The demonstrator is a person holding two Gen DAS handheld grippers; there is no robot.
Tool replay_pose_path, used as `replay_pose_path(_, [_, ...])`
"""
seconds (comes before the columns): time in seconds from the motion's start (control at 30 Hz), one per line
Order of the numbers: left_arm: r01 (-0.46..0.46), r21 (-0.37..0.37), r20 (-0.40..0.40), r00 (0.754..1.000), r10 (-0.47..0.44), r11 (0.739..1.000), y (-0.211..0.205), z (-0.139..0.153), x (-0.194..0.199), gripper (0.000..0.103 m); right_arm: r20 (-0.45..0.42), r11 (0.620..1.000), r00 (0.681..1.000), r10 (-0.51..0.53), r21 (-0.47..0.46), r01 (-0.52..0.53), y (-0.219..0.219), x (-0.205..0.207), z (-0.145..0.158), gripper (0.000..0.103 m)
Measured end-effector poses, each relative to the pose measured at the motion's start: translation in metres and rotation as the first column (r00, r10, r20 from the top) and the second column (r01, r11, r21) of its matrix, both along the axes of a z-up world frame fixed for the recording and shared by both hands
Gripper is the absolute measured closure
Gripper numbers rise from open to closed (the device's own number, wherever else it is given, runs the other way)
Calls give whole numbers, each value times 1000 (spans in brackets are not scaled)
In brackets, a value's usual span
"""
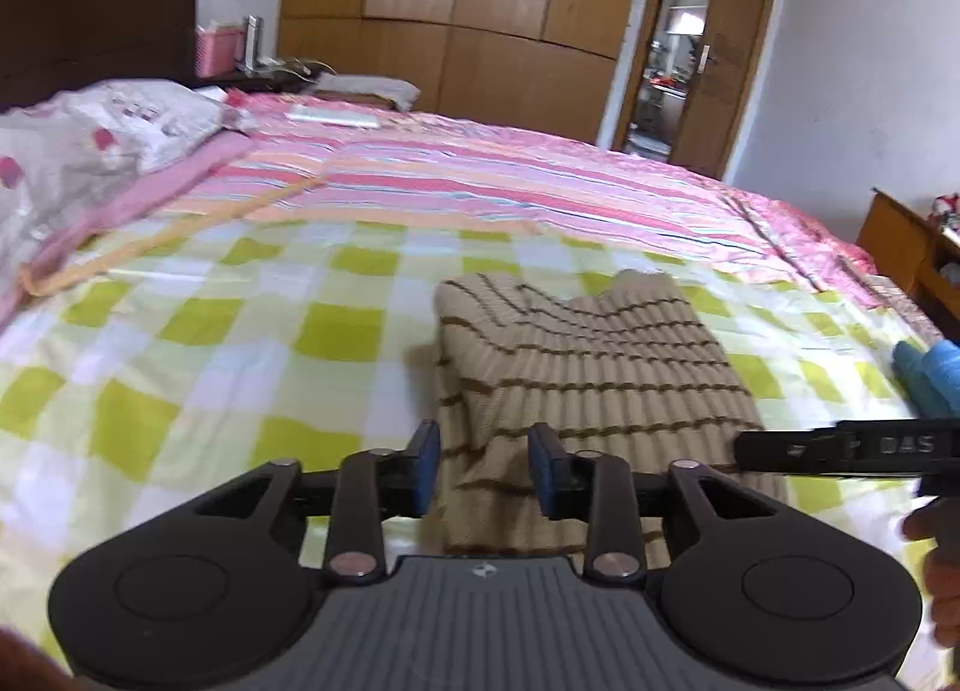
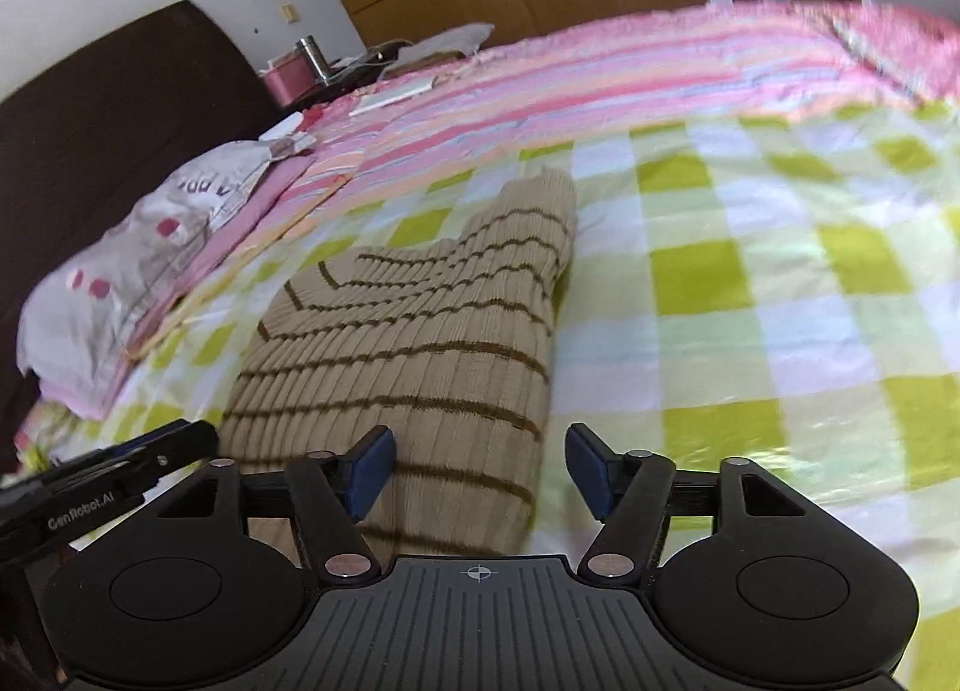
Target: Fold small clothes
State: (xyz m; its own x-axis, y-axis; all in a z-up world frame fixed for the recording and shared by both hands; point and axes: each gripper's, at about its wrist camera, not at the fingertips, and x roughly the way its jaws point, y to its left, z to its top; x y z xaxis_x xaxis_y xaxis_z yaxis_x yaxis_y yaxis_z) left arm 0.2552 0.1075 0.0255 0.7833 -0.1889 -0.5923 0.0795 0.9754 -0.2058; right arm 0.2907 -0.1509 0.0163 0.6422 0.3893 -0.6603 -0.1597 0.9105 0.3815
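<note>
Beige knit top with thin brown stripes, lying folded on the checked green-and-white sheet of the bed, roughly mid-sheet. Looks doubled over lengthwise, far end a bit bunched and uneven.

Left gripper hovering over the near end of the top, jaws apart with striped fabric showing in the gap between the blue pads. Not clamped on anything as far as visible. Can't tell whether the pads touch the cloth.

Right gripper also spread wide, wider than the left. Left pad over the near right part of the top, right pad out over bare sheet just past the top's right edge. Nothing pinched there either.

From the left wrist view, right gripper's body poking in just right of the top, plus a blue rolled thing further right of the top near the bed edge.

Beyond the top: pink striped quilt, then a wooden wardrobe against the wall. Pillow with pink spots well left of the top, dark headboard behind it.
</note>
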Motion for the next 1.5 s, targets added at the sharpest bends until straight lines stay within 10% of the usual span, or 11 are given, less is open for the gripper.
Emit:
replay_pose_path(0.4, [27, -23, -91, 995, -29, 999, 8, -35, 19, 40, -53, 989, 999, 4, 148, 4, 8, 26, -26, 28])
replay_pose_path(0.73, [89, -58, -93, 991, -94, 994, -2, -31, -20, 68, -89, 990, 996, 28, 139, -16, 13, 14, -16, 57])
replay_pose_path(1.1, [207, -56, -145, 966, -213, 977, -35, -20, -135, 70, -185, 994, 977, 106, 56, -98, -22, -90, -6, 52])
replay_pose_path(1.4, [127, 52, 34, 991, -129, 991, -46, 31, -124, 70, 64, 998, 998, 11, -60, -7, -31, -123, 31, 50])
replay_pose_path(1.5, [123, 139, 72, 988, -134, 983, -63, 29, -98, 70, 86, 998, 996, 14, -58, -9, -22, -114, 32, 67])
